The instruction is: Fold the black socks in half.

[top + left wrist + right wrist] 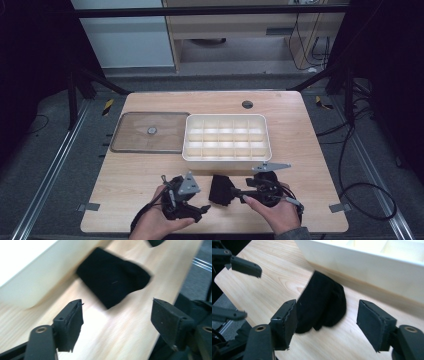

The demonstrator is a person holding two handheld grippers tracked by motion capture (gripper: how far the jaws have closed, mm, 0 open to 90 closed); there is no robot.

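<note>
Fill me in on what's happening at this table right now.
A person holds a gripper in each hand at the near edge of a wooden table. The left gripper and the right gripper both stand open, aimed at a folded black cloth lying between them; neither grips it. Behind the cloth sits an empty white compartment tray, with its clear lid lying flat to its left.

Small black folded cloth item, soft fabric, possibly a sock (221, 189), lies crumpled and flat on the bench. It sits between the two hand-held grippers, just ahead of the right hand-held gripper's (327, 322) open jaws, touching neither. Beyond it stands a white plastic compartmented tray (226, 138), empty.
</note>
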